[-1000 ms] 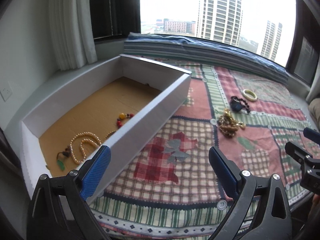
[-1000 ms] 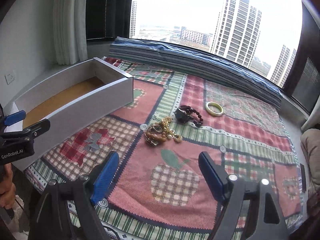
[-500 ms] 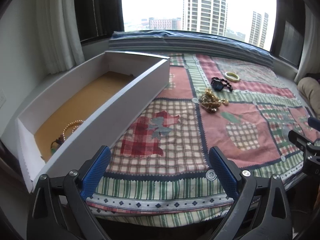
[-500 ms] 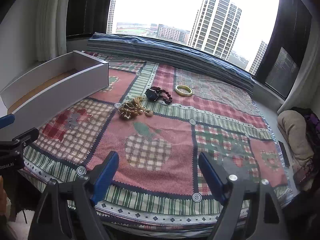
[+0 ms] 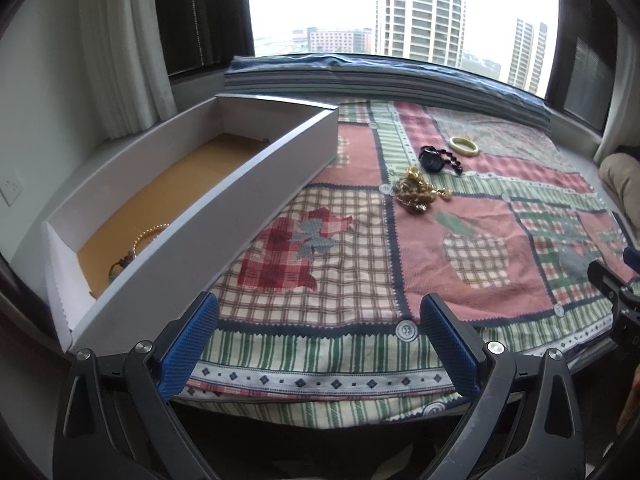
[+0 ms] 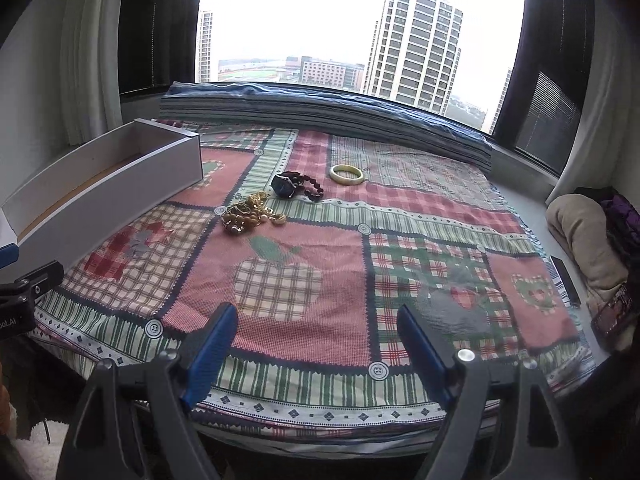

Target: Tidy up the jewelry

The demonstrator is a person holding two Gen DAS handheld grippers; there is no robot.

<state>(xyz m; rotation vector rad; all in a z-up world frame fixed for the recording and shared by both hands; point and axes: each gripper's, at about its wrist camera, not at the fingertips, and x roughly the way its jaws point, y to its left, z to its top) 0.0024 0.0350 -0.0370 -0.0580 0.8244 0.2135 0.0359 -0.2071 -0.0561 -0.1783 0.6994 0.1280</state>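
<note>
Both grippers, left and right, have drawn back from the bed's edge, jaws wide and holding nothing. The gold heap, dark watch and pale bangle now lie well ahead on the quilt; pearls sit in the white box. Looks like a pause between pickups, three pieces left

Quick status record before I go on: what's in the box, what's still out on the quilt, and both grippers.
box: white box, left on the quilt
in box: pearl strand, partly hidden by the wall
on quilt: gold jewelry pile, dark watch, dark bead bracelet, pale bangle
left gripper: open, empty
right gripper: open, empty
</note>
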